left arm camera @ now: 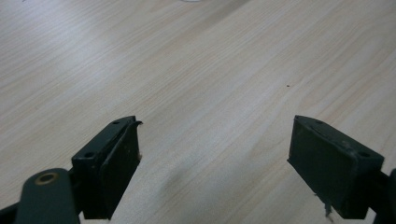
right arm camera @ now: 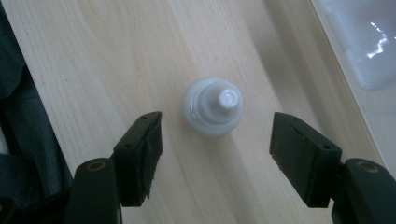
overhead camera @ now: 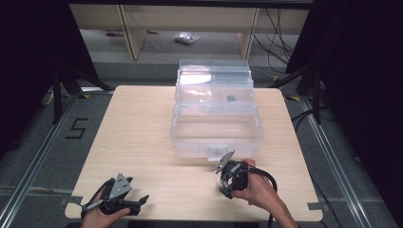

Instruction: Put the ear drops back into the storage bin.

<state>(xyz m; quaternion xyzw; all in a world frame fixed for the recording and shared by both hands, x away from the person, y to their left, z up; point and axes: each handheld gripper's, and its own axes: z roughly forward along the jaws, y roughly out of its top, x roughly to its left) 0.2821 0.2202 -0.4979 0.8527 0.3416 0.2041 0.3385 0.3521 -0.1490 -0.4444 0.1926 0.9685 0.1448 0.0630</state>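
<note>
Right gripper view: the right gripper [right arm camera: 215, 151], jaws wide apart and gripping nothing, hangs over a small white bottle [right arm camera: 212, 107] standing on the table [right arm camera: 116, 56] before the open clear storage box [overhead camera: 216, 130], which holds one small dark item [overhead camera: 231, 99]; the left gripper [left arm camera: 215, 163] is likewise spread and empty.

1. A light wooden table [overhead camera: 142, 137] carries everything.
2. A clear plastic storage box [overhead camera: 216, 128] stands toward its far middle.
3. A small white bottle [right arm camera: 212, 106] stands upright just before the box.

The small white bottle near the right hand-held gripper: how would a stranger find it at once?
Start at the clear plastic box on the wooden table. Just before its front wall, the right hand-held gripper points down at the small white bottle, standing between its open jaws. Round and capped, nothing else loose lies nearby.
</note>
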